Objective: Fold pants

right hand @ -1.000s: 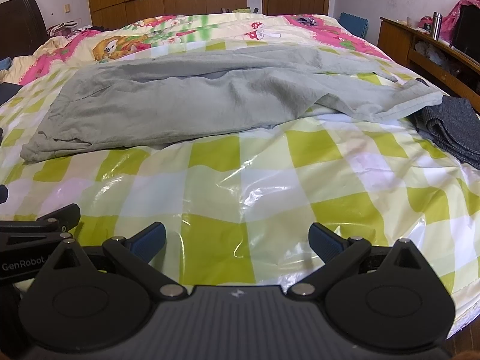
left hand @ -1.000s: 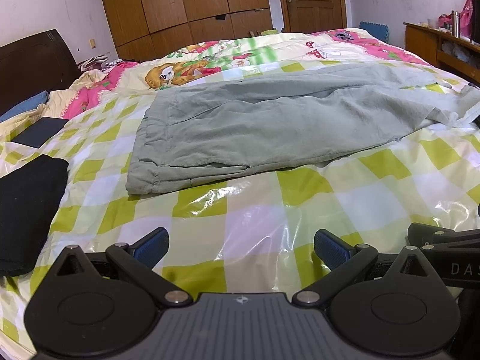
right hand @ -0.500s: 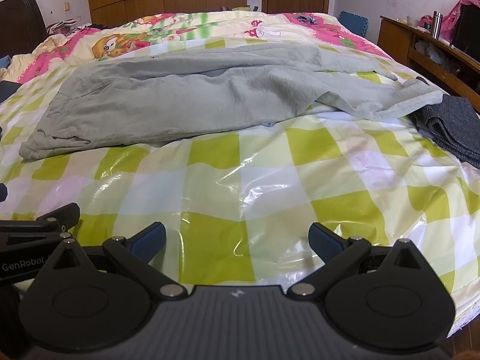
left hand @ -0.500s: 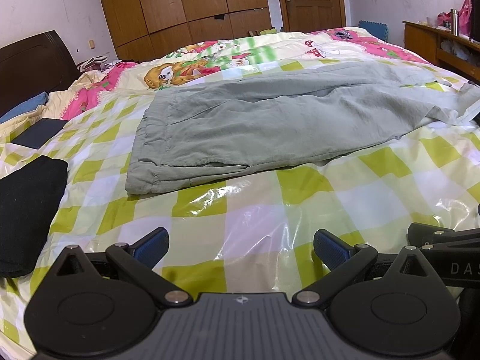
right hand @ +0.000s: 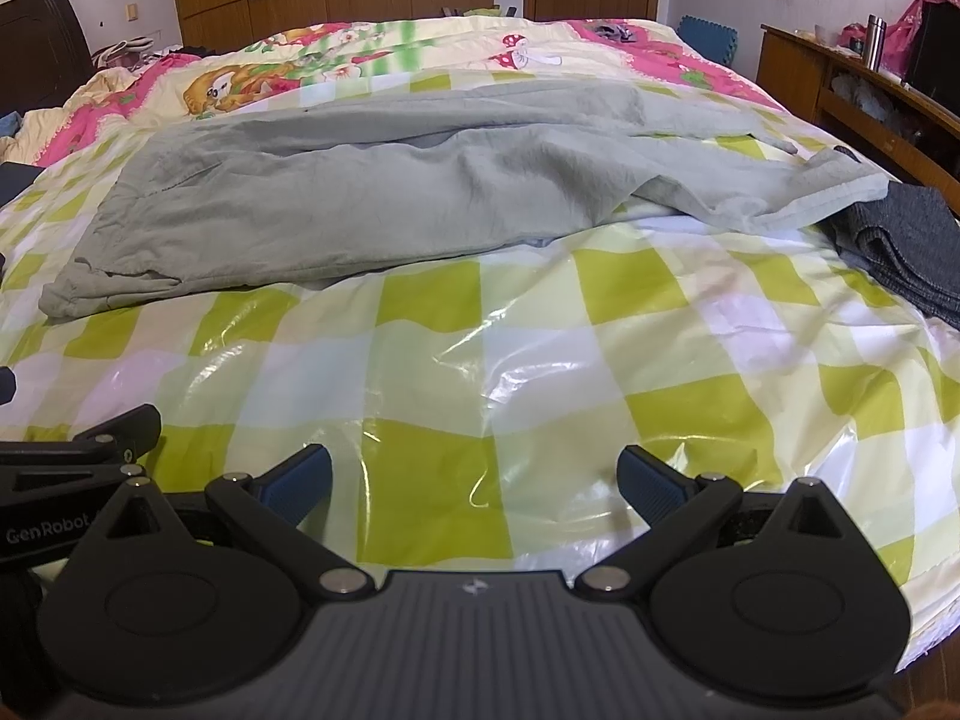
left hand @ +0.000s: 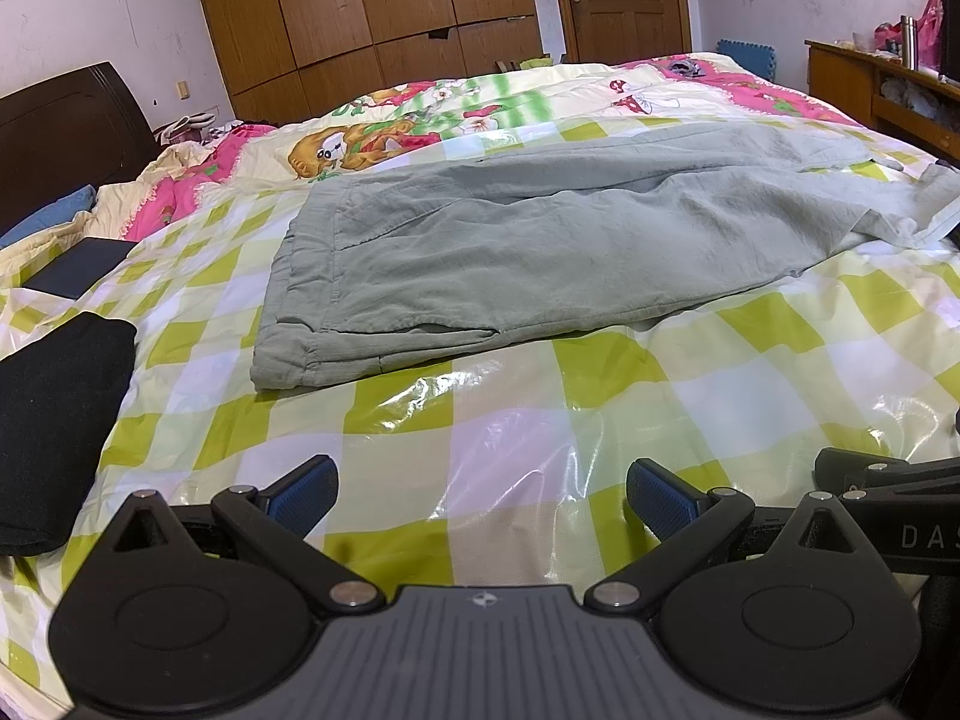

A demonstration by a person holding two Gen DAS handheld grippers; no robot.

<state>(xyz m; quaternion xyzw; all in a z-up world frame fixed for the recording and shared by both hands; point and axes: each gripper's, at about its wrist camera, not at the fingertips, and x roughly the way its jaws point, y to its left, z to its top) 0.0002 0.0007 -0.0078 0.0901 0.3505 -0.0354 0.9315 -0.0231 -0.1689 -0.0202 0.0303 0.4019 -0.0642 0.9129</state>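
Two gaping grippers (left hand: 483, 495) (right hand: 474, 483), one pants (left hand: 540, 252)

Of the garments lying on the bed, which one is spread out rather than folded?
The grey-green pants; the black garment and the dark grey one are folded.

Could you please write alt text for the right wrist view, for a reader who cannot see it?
Grey-green pants lie spread across a bed's green-and-white checked plastic cover, waistband left, leg hems right beside a dark grey folded garment. The open right gripper hovers empty at the bed's near edge.
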